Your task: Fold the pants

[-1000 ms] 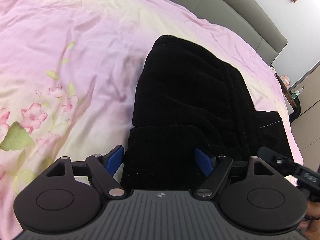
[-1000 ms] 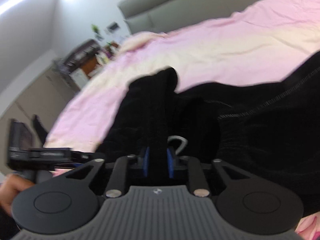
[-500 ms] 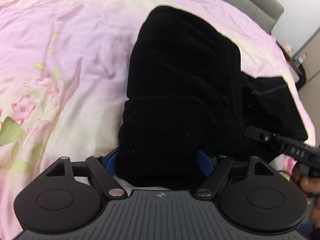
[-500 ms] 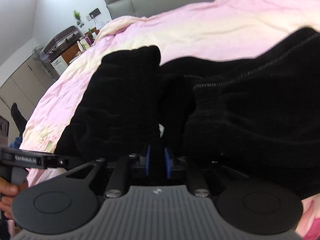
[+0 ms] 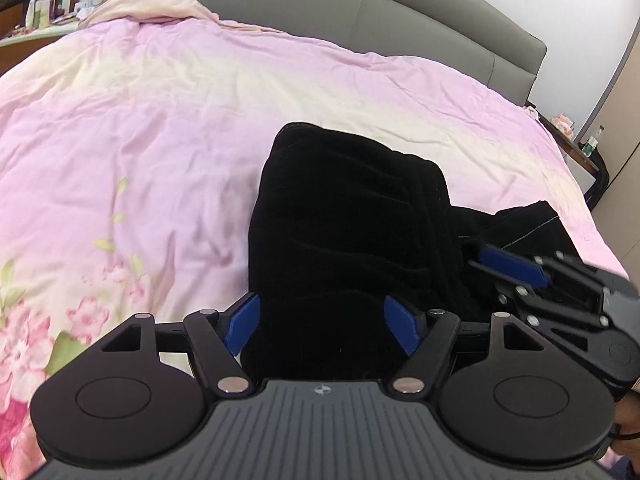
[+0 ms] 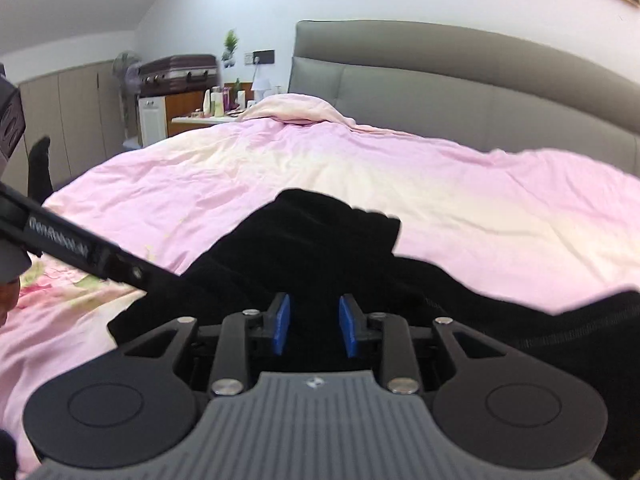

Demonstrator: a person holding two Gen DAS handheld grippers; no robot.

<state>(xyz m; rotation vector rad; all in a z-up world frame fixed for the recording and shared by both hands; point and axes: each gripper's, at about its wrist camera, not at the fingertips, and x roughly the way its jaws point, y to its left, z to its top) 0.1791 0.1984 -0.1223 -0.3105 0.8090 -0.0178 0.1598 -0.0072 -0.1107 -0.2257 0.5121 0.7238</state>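
Observation:
Black pants [image 5: 344,240] lie folded in a thick bundle on the pink duvet [image 5: 140,120]. My left gripper [image 5: 322,326] is open, its blue pads either side of the bundle's near end. My right gripper [image 6: 314,326] is open over the black fabric [image 6: 312,248], pads apart and gripping nothing. It also shows in the left wrist view [image 5: 516,266] at the bundle's right side, beside a looser flap of pants [image 5: 532,224]. The left gripper's body [image 6: 80,250] crosses the left of the right wrist view.
A grey headboard [image 5: 400,12] runs along the far side of the bed. A bedside unit with bottles [image 6: 208,108] and a suitcase [image 6: 180,72] stands at the far left. Wardrobe doors [image 5: 624,184] stand right of the bed.
My right gripper opened and let go of the black fabric it was pinching. Both grippers tilted up, so the headboard came into view. The left gripper stayed open.

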